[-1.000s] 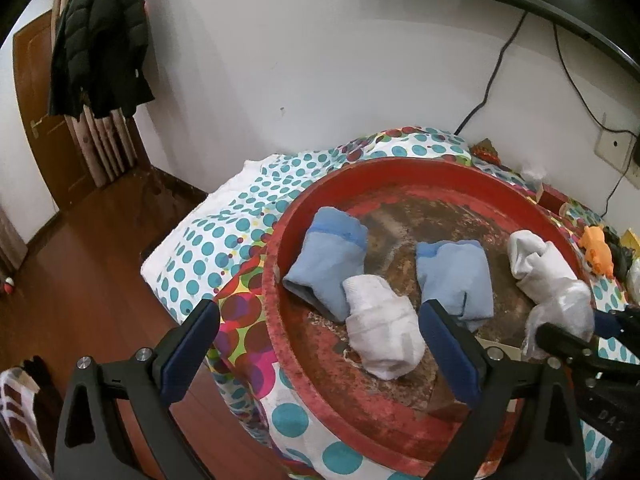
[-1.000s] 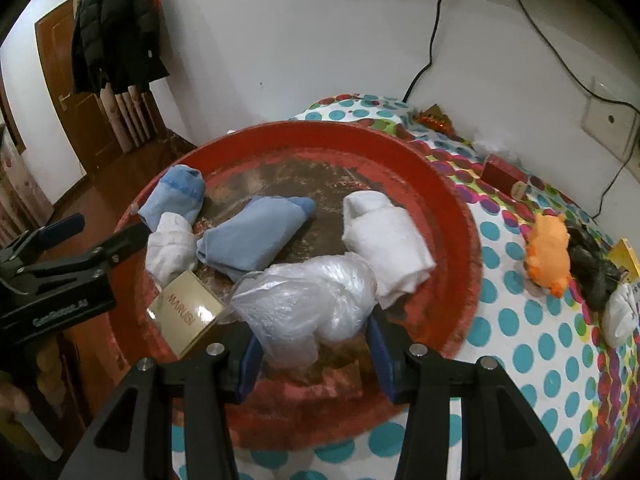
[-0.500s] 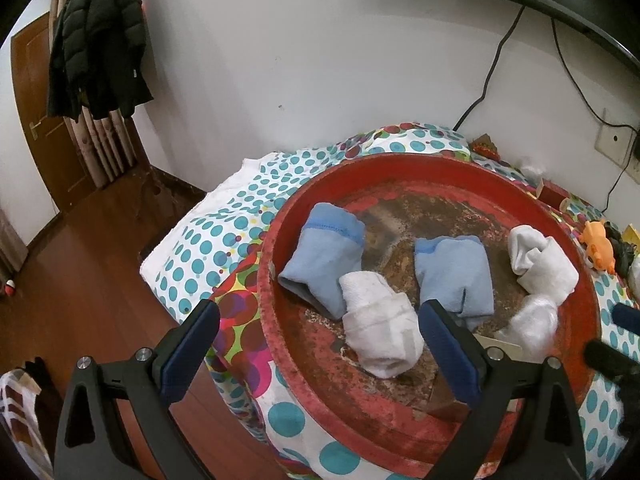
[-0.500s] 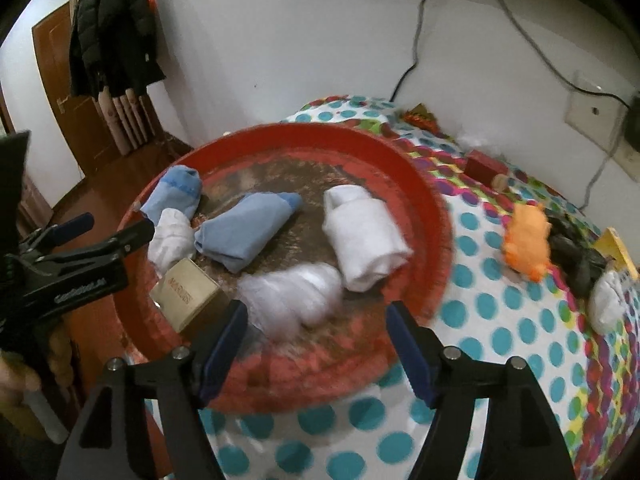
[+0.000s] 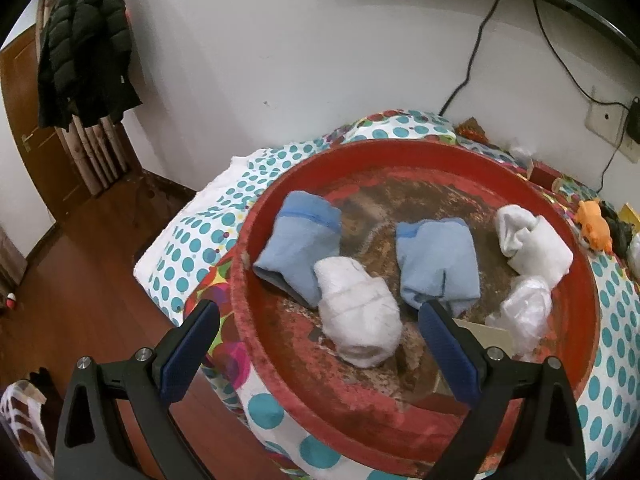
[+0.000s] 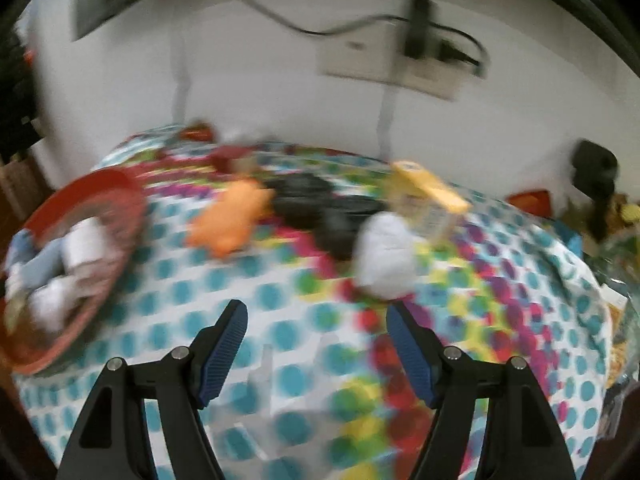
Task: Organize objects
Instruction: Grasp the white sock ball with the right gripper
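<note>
A red round tray point(image 5: 404, 408) sits on the dotted tablecloth and holds two blue sock rolls point(image 5: 298, 246) point(image 5: 438, 262), two white sock rolls point(image 5: 358, 316) point(image 5: 534, 244), a clear plastic bag point(image 5: 524, 312) and a small box point(image 5: 486, 334). My left gripper point(image 5: 316, 340) is open and empty, hovering at the tray's near rim with the near white roll between its fingers' line. My right gripper point(image 6: 316, 340) is open and empty above the cloth. The blurred right wrist view shows the tray point(image 6: 80, 204) at the left, an orange toy point(image 6: 230, 218), a white bundle point(image 6: 384, 254), a yellow box point(image 6: 430, 200) and dark items point(image 6: 316, 204).
The tablecloth point(image 6: 280, 320) covers a table against a white wall with a socket and cables point(image 6: 416, 52). A wooden floor point(image 5: 80, 280) and a hung black jacket point(image 5: 86, 52) lie left of the table. More clutter sits at the table's far right edge point(image 6: 600, 216).
My right gripper let go of the plastic bag in the tray, opened, and swung right, away from the tray toward the loose objects. The left gripper has stayed put.
</note>
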Demonstrator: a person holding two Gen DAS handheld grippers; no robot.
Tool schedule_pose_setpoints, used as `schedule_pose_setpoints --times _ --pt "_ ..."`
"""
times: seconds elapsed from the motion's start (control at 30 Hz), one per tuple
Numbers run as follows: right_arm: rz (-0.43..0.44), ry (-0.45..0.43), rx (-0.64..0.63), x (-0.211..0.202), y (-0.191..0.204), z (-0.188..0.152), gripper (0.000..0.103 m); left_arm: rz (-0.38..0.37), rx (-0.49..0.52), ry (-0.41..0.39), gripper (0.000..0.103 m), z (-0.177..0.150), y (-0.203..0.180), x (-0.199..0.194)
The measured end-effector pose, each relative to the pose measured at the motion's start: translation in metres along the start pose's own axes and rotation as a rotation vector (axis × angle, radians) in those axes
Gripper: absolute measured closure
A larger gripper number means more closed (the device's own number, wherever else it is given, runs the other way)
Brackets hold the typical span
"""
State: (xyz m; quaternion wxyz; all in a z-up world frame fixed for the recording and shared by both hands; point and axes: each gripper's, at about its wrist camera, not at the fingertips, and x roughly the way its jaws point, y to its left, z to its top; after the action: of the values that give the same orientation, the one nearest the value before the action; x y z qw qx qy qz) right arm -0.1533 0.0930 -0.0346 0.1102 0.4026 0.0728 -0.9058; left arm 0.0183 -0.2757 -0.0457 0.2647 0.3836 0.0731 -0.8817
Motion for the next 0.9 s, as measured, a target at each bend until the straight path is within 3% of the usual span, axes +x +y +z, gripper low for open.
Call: schedule_pose_setpoints --times 0.2,0.33,0.53,0.6,0.67,0.9 --pt "-0.017 0.009 0.075 0.036 -0.039 0.020 0.029 0.005 0.036 0.006 0.003 -0.004 -0.010 0.001" --pt "0.004 0.025 0.073 0.062 -0.041 0.029 0.029 0.025 0.074 -0.014 0.003 -0.005 -0.018 -0.002" --pt "-0.069 0.043 0.040 0.086 -0.042 0.029 0.029 0.032 0.116 -0.041 0.003 -0.007 -0.028 -0.006" --pt "-0.068 0.054 0.023 0.090 -0.044 0.026 0.032 0.012 0.116 -0.029 0.003 -0.006 -0.030 -0.005" --pt "-0.015 0.058 0.032 0.090 -0.046 0.023 0.047 -0.009 0.115 -0.027 0.003 -0.006 -0.033 -0.007" --pt "-0.002 0.058 0.028 0.090 -0.047 0.021 0.047 -0.002 0.181 -0.081 0.003 -0.002 -0.056 -0.028"
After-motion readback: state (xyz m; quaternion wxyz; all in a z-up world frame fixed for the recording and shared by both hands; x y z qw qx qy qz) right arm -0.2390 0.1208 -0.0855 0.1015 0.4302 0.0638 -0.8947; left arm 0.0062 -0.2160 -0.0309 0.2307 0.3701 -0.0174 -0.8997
